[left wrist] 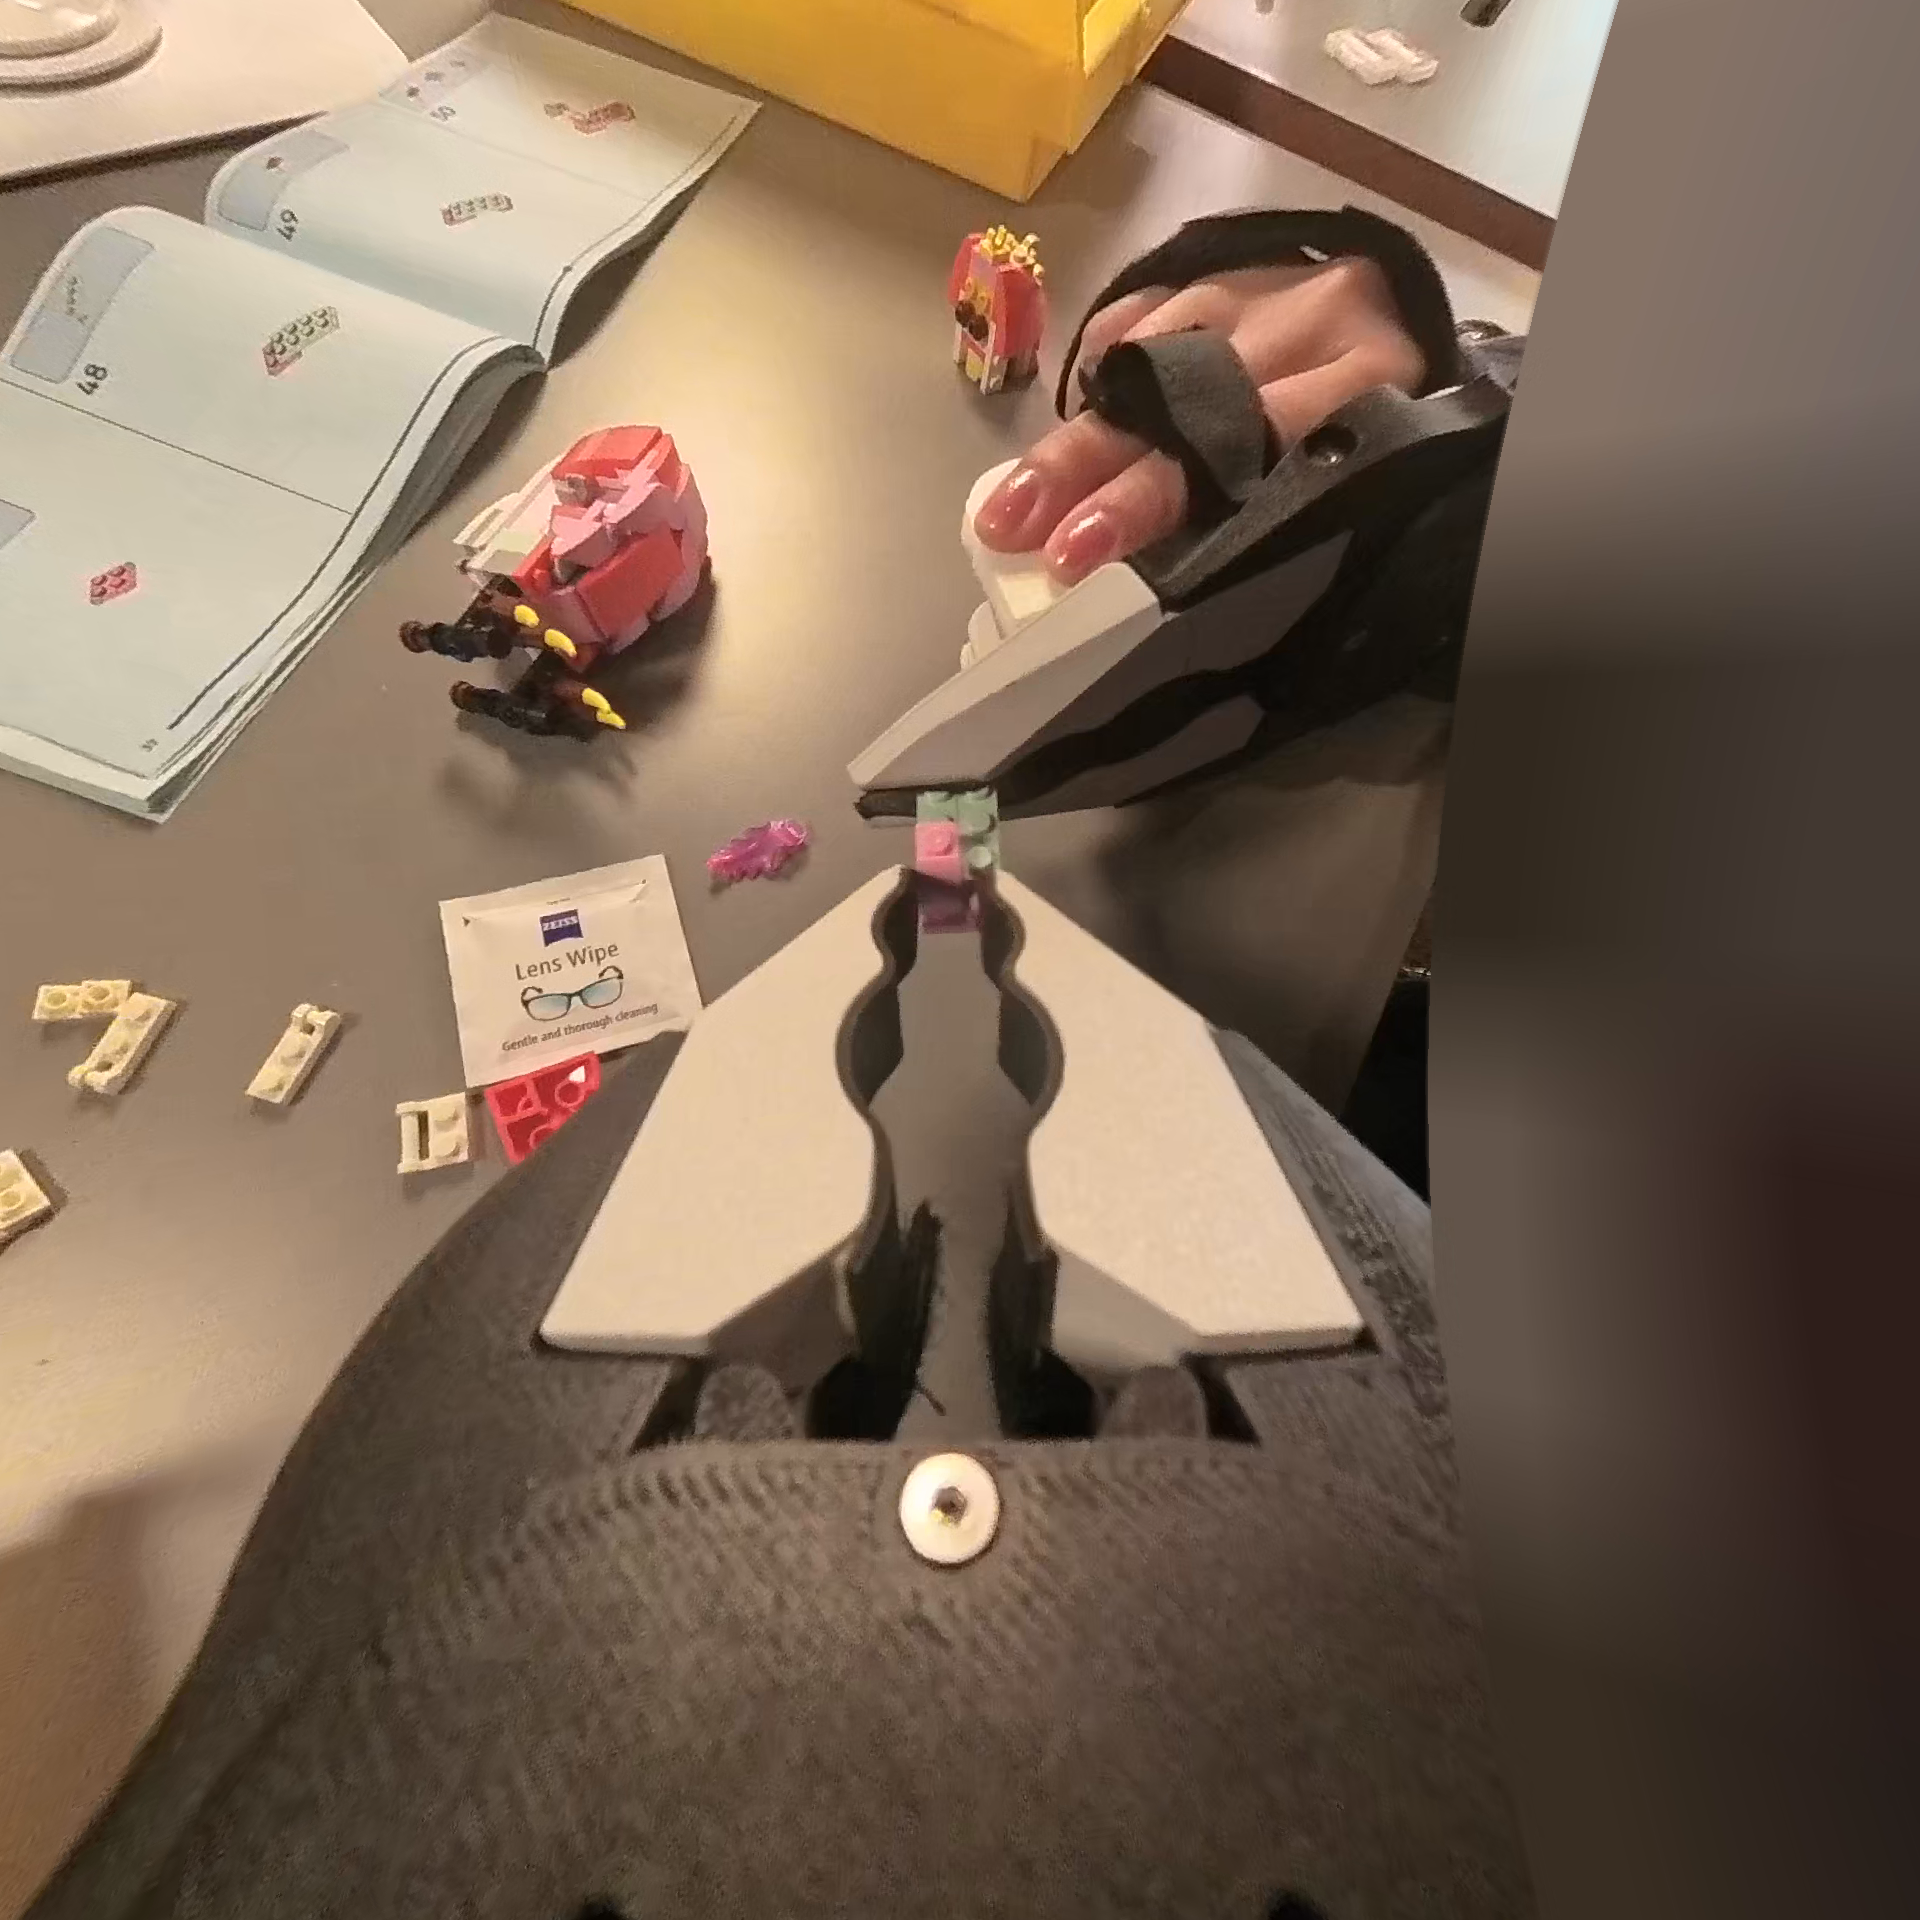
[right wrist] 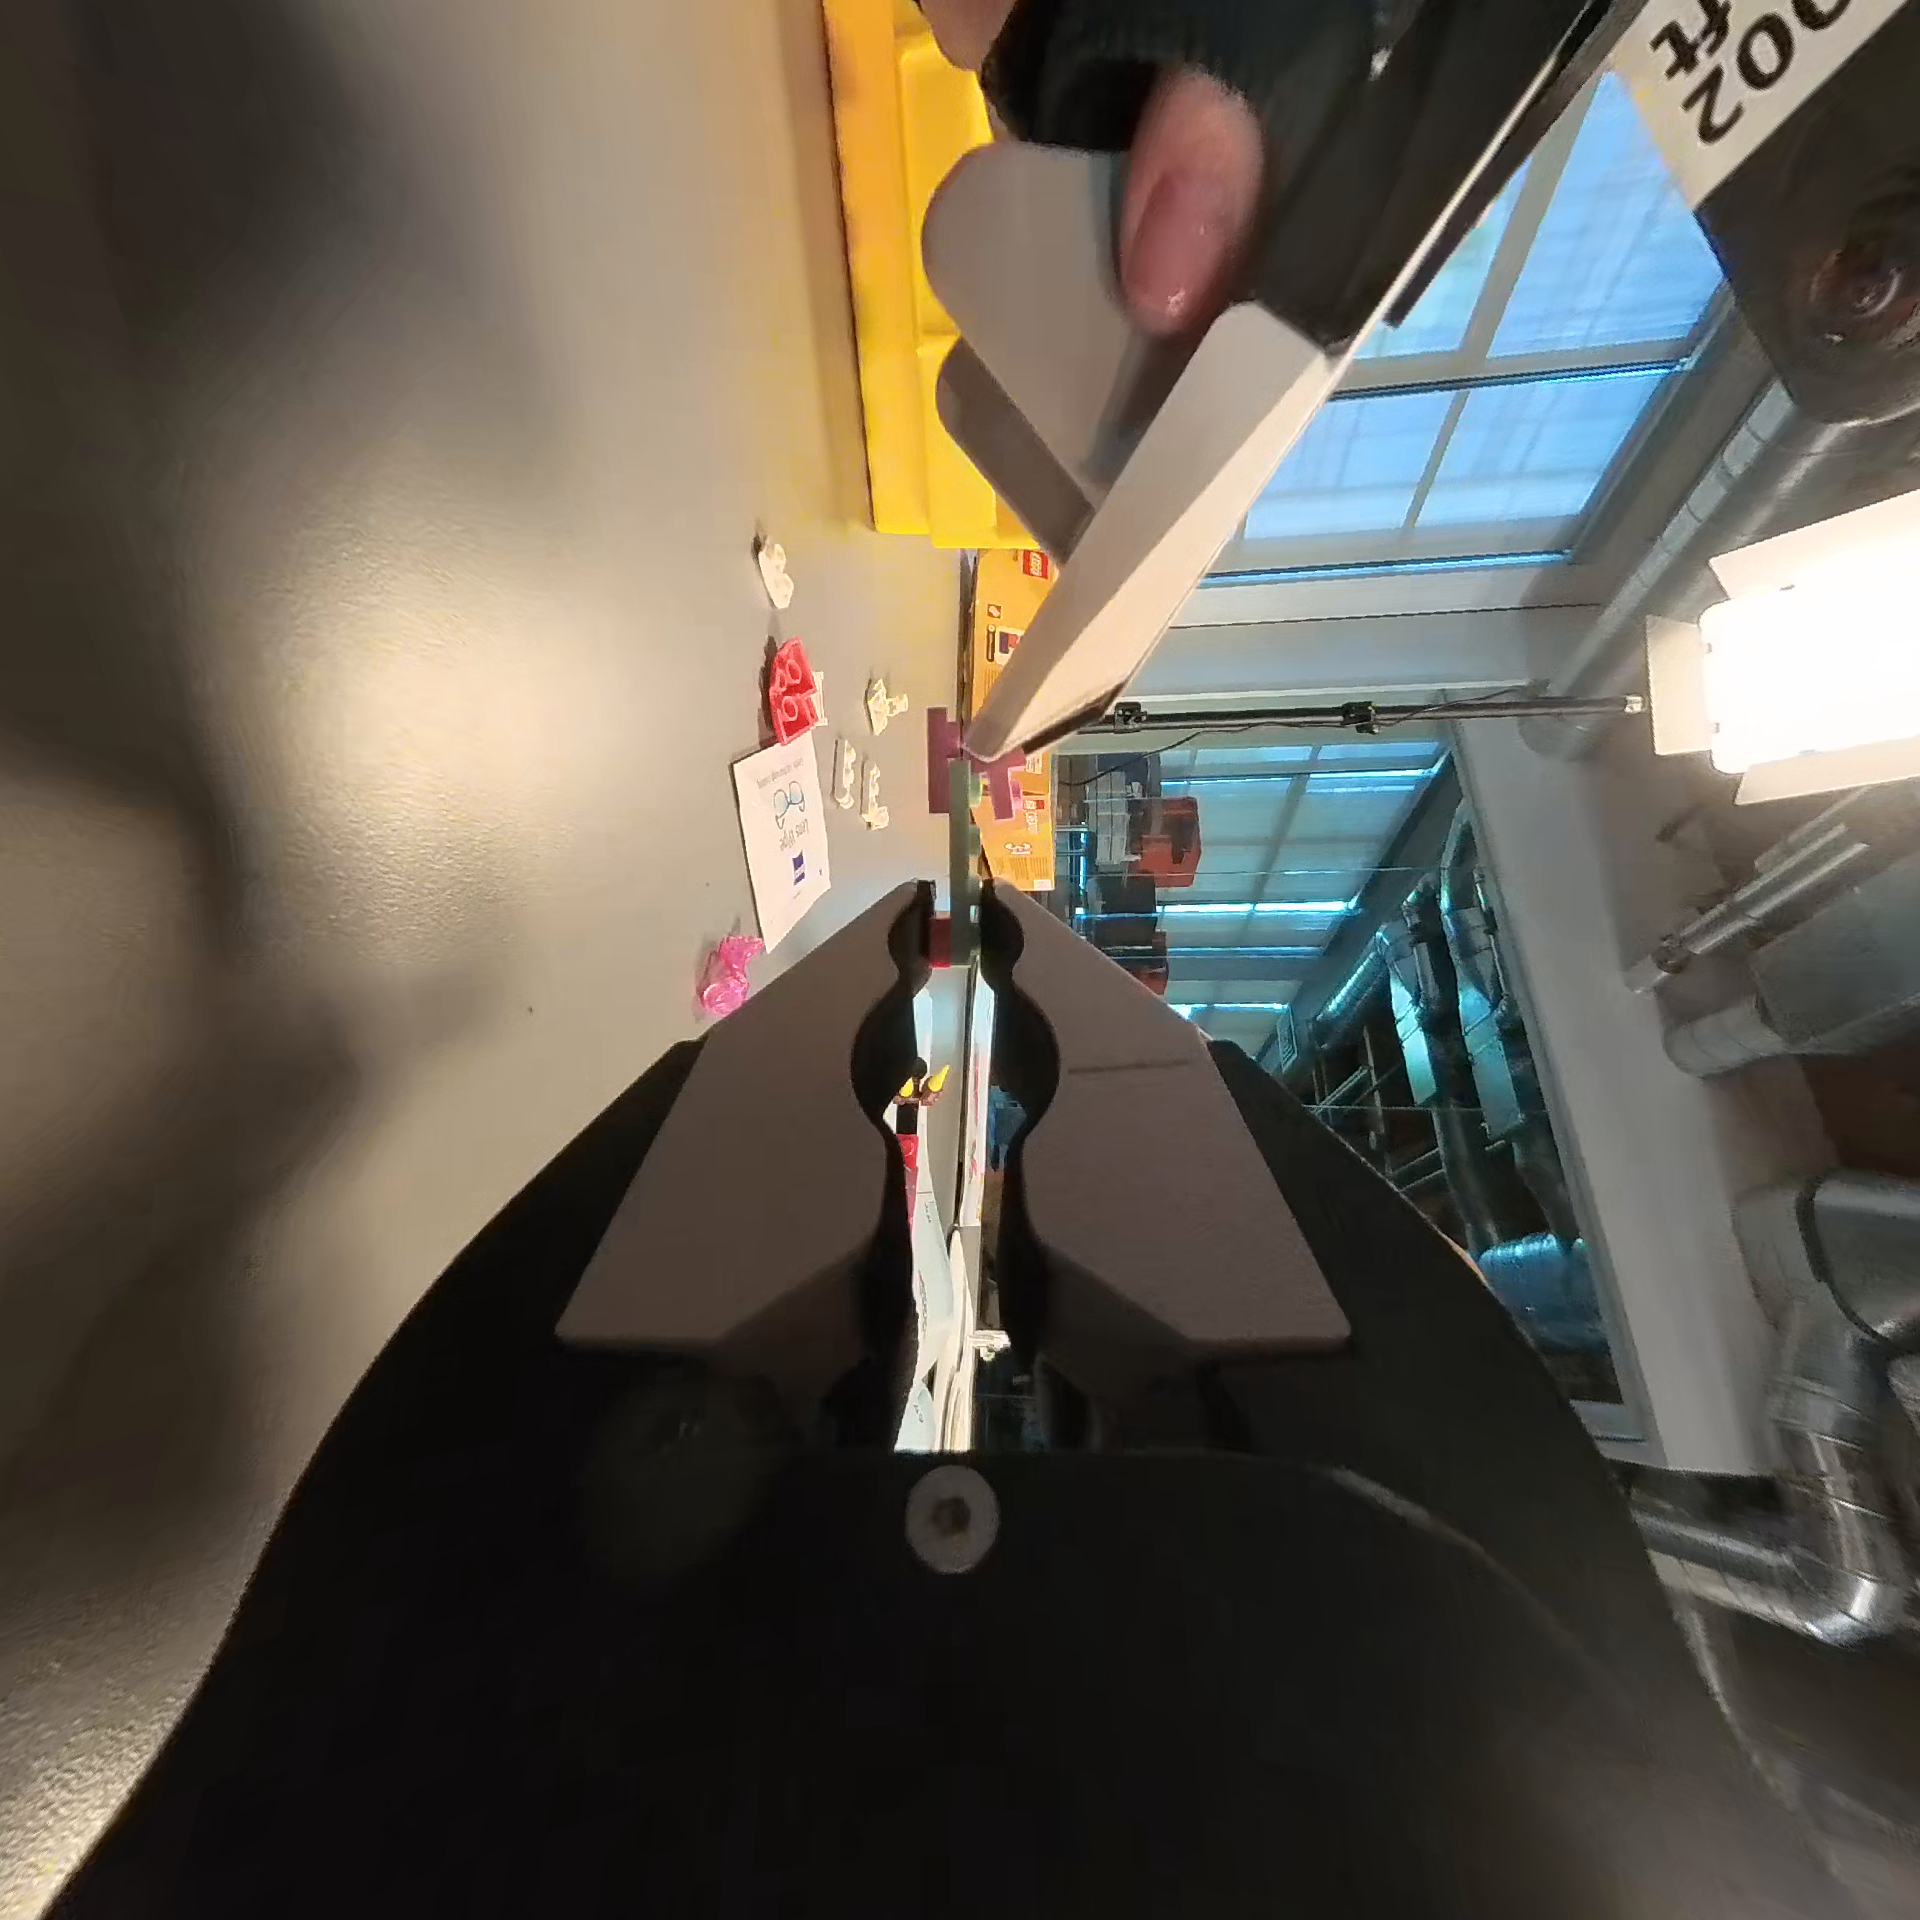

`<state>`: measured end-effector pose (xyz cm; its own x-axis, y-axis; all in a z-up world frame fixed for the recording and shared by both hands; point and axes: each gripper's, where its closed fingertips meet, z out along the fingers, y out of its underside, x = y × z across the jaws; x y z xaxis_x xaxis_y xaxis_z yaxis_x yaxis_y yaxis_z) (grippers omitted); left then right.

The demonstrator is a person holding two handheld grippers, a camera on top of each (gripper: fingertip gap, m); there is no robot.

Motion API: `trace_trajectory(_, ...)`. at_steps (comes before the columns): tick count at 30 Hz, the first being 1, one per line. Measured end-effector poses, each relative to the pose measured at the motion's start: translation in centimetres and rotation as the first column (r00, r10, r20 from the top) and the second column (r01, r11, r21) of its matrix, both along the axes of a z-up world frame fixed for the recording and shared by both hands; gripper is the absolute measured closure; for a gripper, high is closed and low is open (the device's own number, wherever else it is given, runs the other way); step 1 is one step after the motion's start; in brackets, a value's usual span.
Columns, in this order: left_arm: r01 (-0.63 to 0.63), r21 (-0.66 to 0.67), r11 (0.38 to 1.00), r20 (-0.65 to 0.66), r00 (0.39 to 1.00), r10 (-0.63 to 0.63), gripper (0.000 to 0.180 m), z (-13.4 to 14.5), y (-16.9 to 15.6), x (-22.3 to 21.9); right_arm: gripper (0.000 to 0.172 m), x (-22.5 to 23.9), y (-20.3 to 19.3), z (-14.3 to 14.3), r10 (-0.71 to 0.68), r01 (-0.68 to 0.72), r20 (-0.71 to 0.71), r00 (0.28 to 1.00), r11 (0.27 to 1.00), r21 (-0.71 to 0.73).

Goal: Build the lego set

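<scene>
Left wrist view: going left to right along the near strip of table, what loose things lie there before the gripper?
Cream flat brick plates → single cream plate → white lens-wipe sachet → translucent pink leaf-shaped piece → left gripper holding small pastel brick stack.

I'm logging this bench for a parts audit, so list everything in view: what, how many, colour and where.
small brick assembly: one, mint, pink and purple, held above the table between both tools
instruction booklet: one, pale blue, open, far left
brick creature: one, red and pink, beside the booklet
brick figure: one, red and yellow, standing farther back
yellow box: one, table's far edge
wipe sachet: one, white, centre-left
leaf piece: one, clear pink, beside the sachet
red piece: one, under the sachet's corner
cream plates: several, near left
left tool: grey, gripping the assembly
right tool: grey, gripping the assembly
</scene>
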<state>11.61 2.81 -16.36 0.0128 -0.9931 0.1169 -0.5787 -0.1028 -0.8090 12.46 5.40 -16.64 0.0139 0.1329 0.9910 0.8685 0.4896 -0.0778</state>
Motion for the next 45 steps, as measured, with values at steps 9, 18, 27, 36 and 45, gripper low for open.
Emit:
trace_trajectory(9, 0.003, 0.021, 1.0, 0.004, 1.0, -0.003, 0.162, 0.5, -0.1, 0.1, 0.167, 0.2, 0.0, 0.3, -0.004, 0.004, -0.013, 1.0, 1.0, 0.002)
trace_trajectory(18, 0.024, 0.037, 0.999, 0.028, 0.999, -0.025, 0.145, -0.1, -0.7, -0.1, 0.166, 0.2, 0.1, 0.1, -0.009, 0.009, -0.02, 1.0, 1.0, -0.01)
trace_trajectory(27, -0.131, 0.112, 0.985, -0.101, 0.985, 0.143, 0.147, -3.3, 2.7, -2.4, 0.166, 2.3, 1.6, -0.9, -0.084, 0.084, 0.001, 0.996, 0.994, -0.07)
trace_trajectory(36, -0.26, 0.152, 0.954, -0.093, 0.957, 0.275, 0.15, -4.6, 5.9, -2.3, 0.166, 2.4, 1.7, -1.6, -0.078, 0.078, 0.011, 0.997, 0.991, -0.105)
trace_trajectory(45, -0.237, 0.213, 0.948, -0.16, 0.949, 0.273, 0.158, -5.9, 6.4, -1.7, 0.166, 2.4, 1.6, -1.9, -0.072, 0.074, 0.018, 0.997, 0.99, -0.117)
